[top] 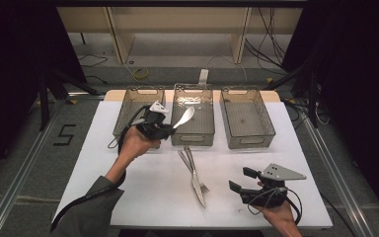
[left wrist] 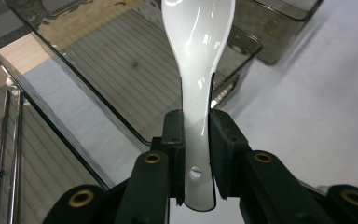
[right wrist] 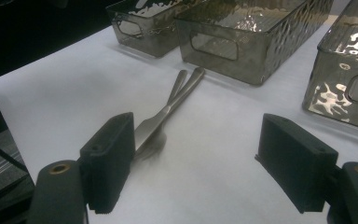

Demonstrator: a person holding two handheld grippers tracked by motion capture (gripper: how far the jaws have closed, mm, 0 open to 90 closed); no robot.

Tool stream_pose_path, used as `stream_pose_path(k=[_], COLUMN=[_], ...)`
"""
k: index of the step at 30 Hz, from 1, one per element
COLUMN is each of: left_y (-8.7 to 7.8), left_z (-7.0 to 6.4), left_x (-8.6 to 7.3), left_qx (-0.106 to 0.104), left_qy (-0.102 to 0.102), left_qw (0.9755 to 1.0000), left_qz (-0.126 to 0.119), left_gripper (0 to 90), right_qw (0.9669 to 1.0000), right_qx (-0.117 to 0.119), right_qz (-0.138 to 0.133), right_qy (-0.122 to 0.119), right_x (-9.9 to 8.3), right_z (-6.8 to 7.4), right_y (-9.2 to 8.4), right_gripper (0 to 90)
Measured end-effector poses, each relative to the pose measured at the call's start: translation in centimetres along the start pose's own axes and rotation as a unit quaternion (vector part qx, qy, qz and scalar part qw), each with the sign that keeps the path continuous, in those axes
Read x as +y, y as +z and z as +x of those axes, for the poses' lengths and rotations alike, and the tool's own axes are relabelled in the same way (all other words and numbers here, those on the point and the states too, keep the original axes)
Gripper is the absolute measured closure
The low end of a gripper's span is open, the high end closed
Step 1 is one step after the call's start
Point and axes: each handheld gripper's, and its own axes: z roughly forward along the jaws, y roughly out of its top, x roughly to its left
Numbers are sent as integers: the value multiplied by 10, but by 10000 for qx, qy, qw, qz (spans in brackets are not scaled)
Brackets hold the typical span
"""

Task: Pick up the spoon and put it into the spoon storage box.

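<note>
The left gripper (left wrist: 196,154) pinches a white spoon (left wrist: 198,70) by its handle, one pad on each side, the bowl projecting well forward of the jaws. In the high view the spoon (top: 184,117) is held above the near left corner of the middle bin (top: 193,136), with the bowl over the bin's interior and the handle end back toward the left bin (top: 128,111).

Risk 1: slip or pivot. The handle is smooth, glazed and narrow, and the pads grip it near its end. The long overhang may let the bowl swing down or sideways.

Risk 2: wall contact. The bowl sits close to the middle bin's rim. A low approach could strike the rim and twist the spoon in the grip.

Risk 3: wrong bin. The spoon sits near the wall between the left and middle bins; an early release could put it on the rim or the table (top: 143,197).

The right gripper (top: 241,179) rests with jaws spread and empty, nearer the person than the middle bin. The knife (right wrist: 168,114) and fork (top: 191,163) lie crossed before the middle bin, apart from both grippers.
</note>
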Motion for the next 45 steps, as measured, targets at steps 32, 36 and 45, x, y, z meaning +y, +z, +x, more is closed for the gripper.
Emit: stream_pose_path(k=[32, 36, 45], left_y=[53, 56, 65], left_z=[30, 31, 33], left_x=[43, 43, 42], left_qx=[250, 262, 285], left_qy=[-773, -801, -830], left_qw=[9965, 9963, 9961], left_qz=[-192, -194, -54], left_gripper=[764, 765, 766], right_qw=[10000, 10000, 10000], right_qx=[59, 67, 80], right_qz=[-3, 0, 1], right_qy=[-11, -31, -18], right_x=[0, 0, 0], right_z=[1, 1, 1], right_y=[0, 0, 0], right_gripper=[281, 281, 281])
